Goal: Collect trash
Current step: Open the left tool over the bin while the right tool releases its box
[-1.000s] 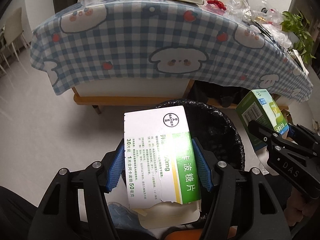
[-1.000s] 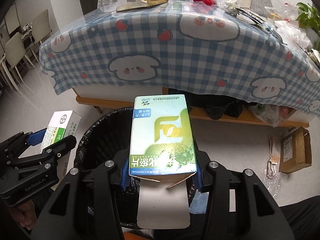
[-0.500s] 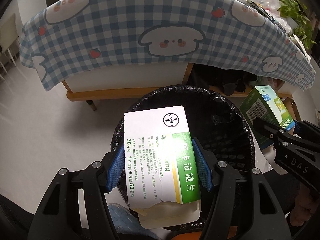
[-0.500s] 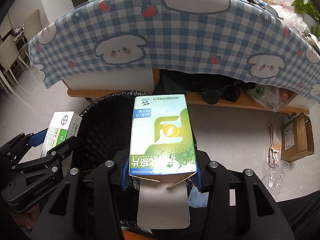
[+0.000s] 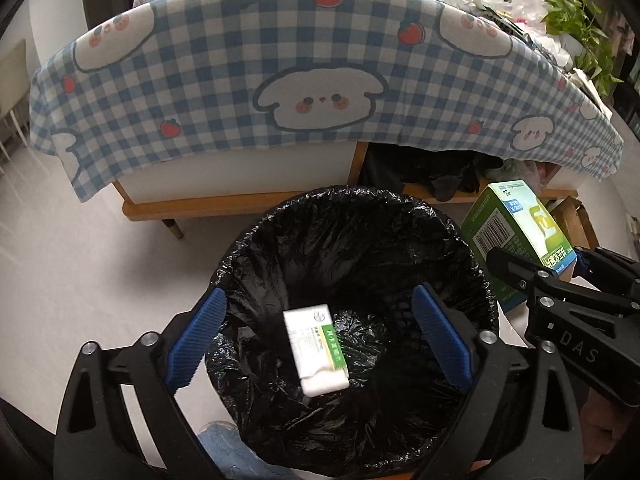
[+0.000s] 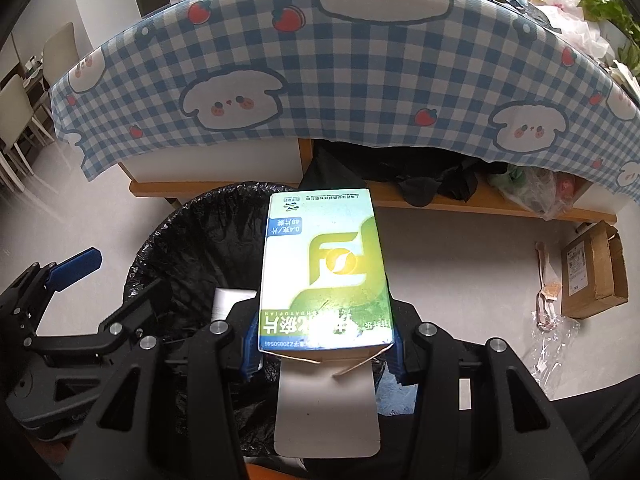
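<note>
Now the left gripper (image 5: 318, 338) hangs spread wide over the black-lined bin (image 5: 472, 264), with the white box (image 5: 316, 354) inside it. Beside it, the right gripper (image 6: 324, 350) pinches the green box (image 6: 324, 268) above the bin's rim.

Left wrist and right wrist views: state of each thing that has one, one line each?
left tool: open, empty, above the bin.
right tool: shut on the green box.
white box: released, blurred, inside the bin; falling or landed, cannot tell.
green box: held, end flap open, not yet in the bin.
bin: black liner fitted, mouth open.
cardboard box: on the floor, flap partly open.
</note>
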Action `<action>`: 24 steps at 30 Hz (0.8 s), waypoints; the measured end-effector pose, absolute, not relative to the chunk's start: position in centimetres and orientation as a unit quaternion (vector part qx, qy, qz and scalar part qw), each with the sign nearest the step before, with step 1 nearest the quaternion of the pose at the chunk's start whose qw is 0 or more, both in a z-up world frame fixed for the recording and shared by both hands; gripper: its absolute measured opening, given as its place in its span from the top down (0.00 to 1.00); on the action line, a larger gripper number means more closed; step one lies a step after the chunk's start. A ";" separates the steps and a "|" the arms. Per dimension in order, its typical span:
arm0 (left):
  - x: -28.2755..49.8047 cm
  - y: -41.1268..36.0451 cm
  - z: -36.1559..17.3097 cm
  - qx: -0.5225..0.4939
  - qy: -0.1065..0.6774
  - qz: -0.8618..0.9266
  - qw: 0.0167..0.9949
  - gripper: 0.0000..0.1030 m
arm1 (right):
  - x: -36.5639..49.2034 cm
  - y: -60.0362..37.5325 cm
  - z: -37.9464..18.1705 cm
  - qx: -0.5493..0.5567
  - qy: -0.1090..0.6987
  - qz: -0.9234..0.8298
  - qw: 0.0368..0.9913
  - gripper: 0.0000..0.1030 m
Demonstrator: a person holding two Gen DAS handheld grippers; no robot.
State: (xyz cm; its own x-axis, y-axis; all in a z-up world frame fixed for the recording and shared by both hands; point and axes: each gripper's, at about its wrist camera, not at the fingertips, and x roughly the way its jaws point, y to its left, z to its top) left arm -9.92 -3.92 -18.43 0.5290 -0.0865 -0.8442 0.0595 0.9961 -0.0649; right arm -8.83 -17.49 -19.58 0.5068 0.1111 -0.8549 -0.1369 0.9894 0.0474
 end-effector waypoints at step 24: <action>-11.6 2.6 -18.6 -0.048 0.503 0.034 0.862 0.06 | -8.9 -11.1 -20.0 -0.037 0.491 0.109 0.864 0.48</action>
State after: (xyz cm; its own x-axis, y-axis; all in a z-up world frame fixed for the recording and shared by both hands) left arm -11.64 2.64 -18.57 0.4915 0.0096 -0.8708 -0.1064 0.9931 -0.0491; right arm -8.91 -11.12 -19.96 0.4943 0.1519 -0.8559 -0.2254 0.9733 0.0426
